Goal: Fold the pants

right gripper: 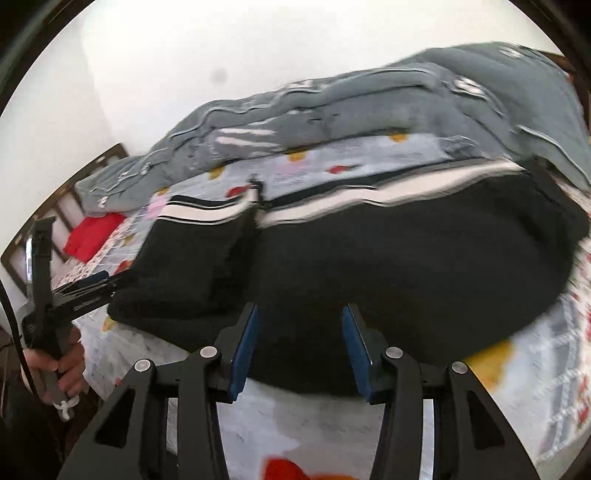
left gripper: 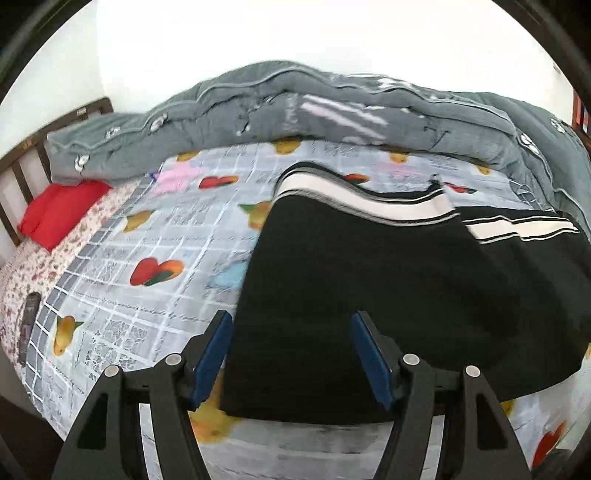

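On the bed (left gripper: 110, 258), black pants (left gripper: 369, 277) are lying folded; you're holding left claw (left gripper: 291, 354) and right claw (right gripper: 300, 343) spread apart, empty, at the pants' near edge.

walls: plain white wall (left gripper: 258, 33), pretty washed out by bright light
furniture: bed with a dark wooden slatted headboard (left gripper: 22, 162) on the left
bedding: fruit-print grid sheet (left gripper: 147, 258); bunched-up grey quilt (left gripper: 258, 107) along the wall; red pillow (left gripper: 59, 210) by the headboard
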Demonstrator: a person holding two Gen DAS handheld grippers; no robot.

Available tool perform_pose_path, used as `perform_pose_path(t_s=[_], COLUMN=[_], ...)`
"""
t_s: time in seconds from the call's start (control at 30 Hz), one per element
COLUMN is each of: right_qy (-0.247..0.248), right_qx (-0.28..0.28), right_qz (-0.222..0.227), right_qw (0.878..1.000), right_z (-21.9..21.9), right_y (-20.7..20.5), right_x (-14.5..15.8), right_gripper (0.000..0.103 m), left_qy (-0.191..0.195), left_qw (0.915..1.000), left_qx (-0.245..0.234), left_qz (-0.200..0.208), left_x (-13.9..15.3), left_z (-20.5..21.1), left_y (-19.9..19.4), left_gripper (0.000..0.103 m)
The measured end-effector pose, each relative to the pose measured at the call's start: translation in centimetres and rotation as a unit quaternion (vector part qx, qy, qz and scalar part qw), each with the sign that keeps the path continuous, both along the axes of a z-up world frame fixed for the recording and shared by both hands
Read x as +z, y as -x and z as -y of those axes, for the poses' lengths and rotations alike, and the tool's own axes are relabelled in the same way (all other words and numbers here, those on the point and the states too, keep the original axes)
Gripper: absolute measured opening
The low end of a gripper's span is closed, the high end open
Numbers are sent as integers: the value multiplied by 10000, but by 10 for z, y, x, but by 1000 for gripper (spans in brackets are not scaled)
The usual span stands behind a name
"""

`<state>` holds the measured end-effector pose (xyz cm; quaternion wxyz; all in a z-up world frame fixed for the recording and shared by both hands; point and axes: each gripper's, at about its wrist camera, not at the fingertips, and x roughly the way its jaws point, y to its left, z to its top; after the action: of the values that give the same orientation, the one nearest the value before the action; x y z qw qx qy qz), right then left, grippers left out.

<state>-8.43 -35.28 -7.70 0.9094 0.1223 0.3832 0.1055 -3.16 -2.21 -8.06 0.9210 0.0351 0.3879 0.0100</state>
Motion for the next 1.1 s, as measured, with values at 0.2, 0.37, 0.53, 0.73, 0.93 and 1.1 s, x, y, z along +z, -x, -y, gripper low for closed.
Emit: perform_pose_path(t_s=[0.2,0.37,0.53,0.73,0.93,1.1], right_qy=[-195,125,-901,-415,-237,-150], right_qx=[251,-32,-255,-83,-176,-159], right_qz=[-94,-593,-519,-812,-645,-789], right_qw=[9995,9982,9943,9958,9975,9966], right_z=[-57,-86,-63,-73,-77,-92], right_y=[-48,-83,-53,-50,-83,-104], right_x=[-8,-39,-36,-36,-35,-51], right_gripper=[44,21,18,21,38,38], left_qy=[684,1211,1192,1535,1719,1755], left_qw=[9957,9894,9894,9849,9824,9816], left_qx=[-370,-557,-683,-681,-641,-672], left_qz=[-494,-585,-480,-417,-360,-349], left_x=[-37,-35,-31,-30,-26,-24], left_z=[-32,-53,-64,-78,-90,-95], left_y=[0,0,-2,-4,0,4], left_gripper=[67,68,68,68,68,68])
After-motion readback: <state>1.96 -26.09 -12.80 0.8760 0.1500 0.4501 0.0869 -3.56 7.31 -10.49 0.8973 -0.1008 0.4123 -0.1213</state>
